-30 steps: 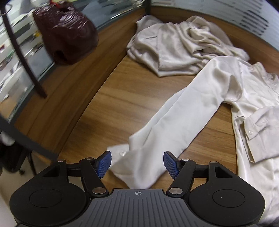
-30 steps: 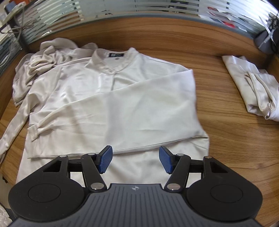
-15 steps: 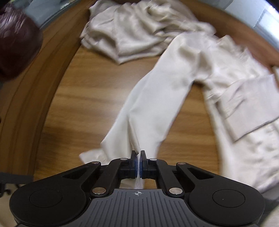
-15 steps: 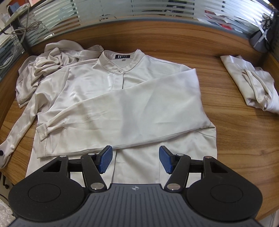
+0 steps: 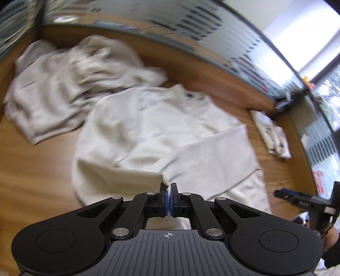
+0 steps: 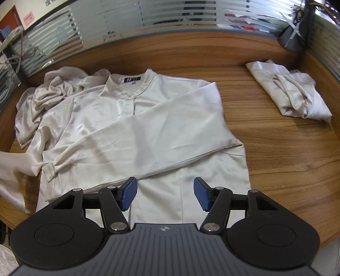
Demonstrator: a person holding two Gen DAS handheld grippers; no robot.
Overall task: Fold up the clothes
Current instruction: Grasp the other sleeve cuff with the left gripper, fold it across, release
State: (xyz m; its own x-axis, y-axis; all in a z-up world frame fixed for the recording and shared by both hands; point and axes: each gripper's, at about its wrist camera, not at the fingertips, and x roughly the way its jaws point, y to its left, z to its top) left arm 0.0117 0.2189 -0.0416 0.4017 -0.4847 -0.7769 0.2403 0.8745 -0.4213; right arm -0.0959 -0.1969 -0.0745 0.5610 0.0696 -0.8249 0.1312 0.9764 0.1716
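A cream long-sleeved shirt [image 6: 136,129] lies face up on the wooden table [image 6: 276,148], collar toward the far side. One sleeve is folded across its chest, with the cuff [image 6: 50,171] near the shirt's left edge. My left gripper [image 5: 169,201] is shut on the other sleeve [image 5: 119,169], lifted off the table; that sleeve [image 6: 10,169] shows blurred at the left edge of the right wrist view. My right gripper [image 6: 164,194] hangs open above the shirt's lower hem, nothing between its blue pads [image 6: 127,194].
A crumpled pile of cream garments [image 6: 48,93] lies at the far left, touching the shirt's shoulder. A folded cream garment [image 6: 291,95] rests at the far right. A striped glass partition [image 6: 148,14] borders the table's far side. A dark object [image 6: 291,36] stands at the back right corner.
My left gripper closed on the shirt's outstretched sleeve, then lifted it and swung right toward the shirt body. My right gripper stayed open and drew back a little.
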